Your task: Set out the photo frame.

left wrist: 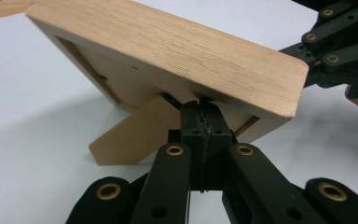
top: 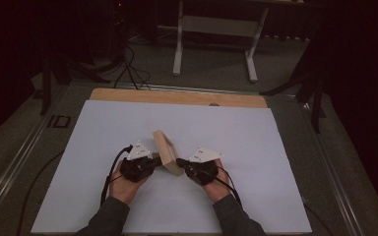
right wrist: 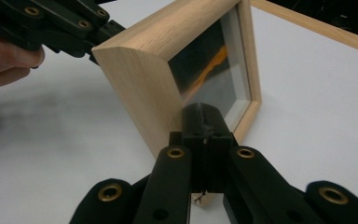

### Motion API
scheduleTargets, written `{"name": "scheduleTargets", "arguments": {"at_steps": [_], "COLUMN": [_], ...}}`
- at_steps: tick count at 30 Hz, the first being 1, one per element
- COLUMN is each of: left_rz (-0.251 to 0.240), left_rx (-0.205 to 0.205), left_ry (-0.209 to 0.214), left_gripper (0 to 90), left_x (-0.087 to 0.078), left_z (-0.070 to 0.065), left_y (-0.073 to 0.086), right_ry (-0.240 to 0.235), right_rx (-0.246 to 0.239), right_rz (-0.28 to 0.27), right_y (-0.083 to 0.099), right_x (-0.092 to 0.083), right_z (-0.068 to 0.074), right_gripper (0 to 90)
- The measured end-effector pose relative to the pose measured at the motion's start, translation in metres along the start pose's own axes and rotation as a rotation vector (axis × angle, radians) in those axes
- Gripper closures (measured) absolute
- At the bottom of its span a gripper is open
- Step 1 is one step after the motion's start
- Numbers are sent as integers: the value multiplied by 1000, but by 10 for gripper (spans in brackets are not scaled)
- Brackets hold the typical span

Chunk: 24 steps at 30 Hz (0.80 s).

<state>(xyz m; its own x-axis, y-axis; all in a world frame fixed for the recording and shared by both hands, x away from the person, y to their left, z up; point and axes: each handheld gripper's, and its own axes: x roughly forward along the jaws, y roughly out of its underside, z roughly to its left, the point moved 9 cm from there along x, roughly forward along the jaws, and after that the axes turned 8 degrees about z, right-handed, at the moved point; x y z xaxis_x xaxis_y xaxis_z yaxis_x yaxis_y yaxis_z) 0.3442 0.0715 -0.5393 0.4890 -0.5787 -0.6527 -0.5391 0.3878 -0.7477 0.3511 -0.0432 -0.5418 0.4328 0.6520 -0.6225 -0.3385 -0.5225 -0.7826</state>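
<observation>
A light wooden picture frame stands tilted on the white sheet, propped on its back stand. My left gripper is shut, and in the left gripper view its tips touch the frame's back where the stand joins it. My right gripper is shut too. Its tips rest against the frame's front, at the lower edge of the dark glass. Neither pair of jaws has anything between them. Each gripper view also shows the other gripper beyond the frame.
The white sheet covers a wooden tabletop whose far edge shows bare. Beyond the table stand a white table frame and dark stands, with cables on the grey floor.
</observation>
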Motion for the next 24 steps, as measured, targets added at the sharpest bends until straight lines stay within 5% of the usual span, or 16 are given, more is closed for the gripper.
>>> {"name": "scheduleTargets", "arguments": {"at_steps": [24], "left_rz": [-4], "left_rx": [-51], "left_ry": [-5], "left_gripper": [897], "left_x": [2], "left_z": [12], "left_y": [3], "right_ry": [-23], "right_rx": [-29], "right_rz": [0], "right_y": [-5], "right_x": [6], "right_z": [17], "right_gripper": [896]}}
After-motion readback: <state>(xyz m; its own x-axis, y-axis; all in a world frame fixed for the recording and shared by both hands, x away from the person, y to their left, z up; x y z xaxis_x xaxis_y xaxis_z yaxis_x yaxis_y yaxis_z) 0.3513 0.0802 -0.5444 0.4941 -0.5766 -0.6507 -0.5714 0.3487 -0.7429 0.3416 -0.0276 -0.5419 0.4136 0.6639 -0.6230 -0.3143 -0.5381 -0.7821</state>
